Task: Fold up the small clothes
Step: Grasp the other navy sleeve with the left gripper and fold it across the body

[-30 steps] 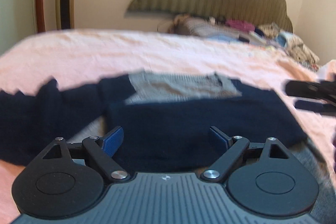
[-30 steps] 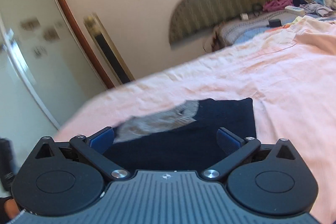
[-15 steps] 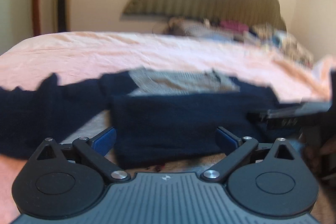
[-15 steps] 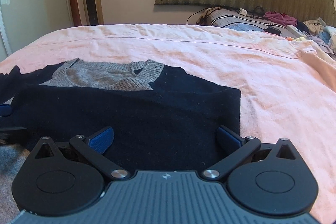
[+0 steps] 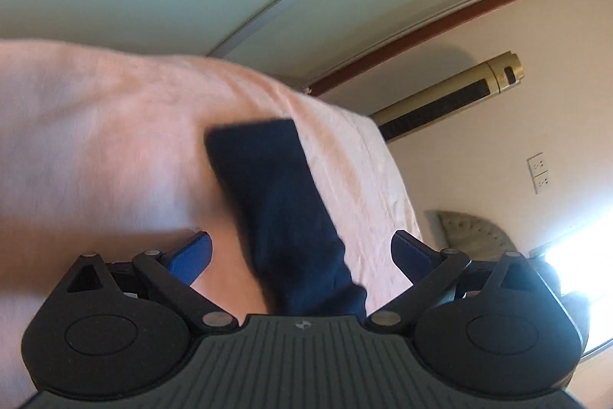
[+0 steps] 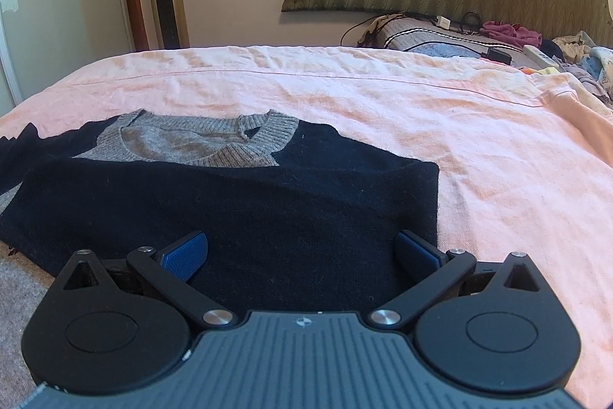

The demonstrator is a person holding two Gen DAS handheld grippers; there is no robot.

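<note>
A dark blue sweater point(image 6: 268, 209) with a gray collar point(image 6: 214, 140) lies flat on the pink bed point(image 6: 479, 148), with one side folded over the front. The right tongs point(image 6: 302, 252) are spread wide just above the sweater's near edge and hold nothing. The left tongs point(image 5: 300, 252) are tipped sideways and spread wide too. A dark blue sleeve point(image 5: 276, 209) lies stretched out on the bed between their blue fingers point(image 5: 189, 255), but they are not pinching it.
</note>
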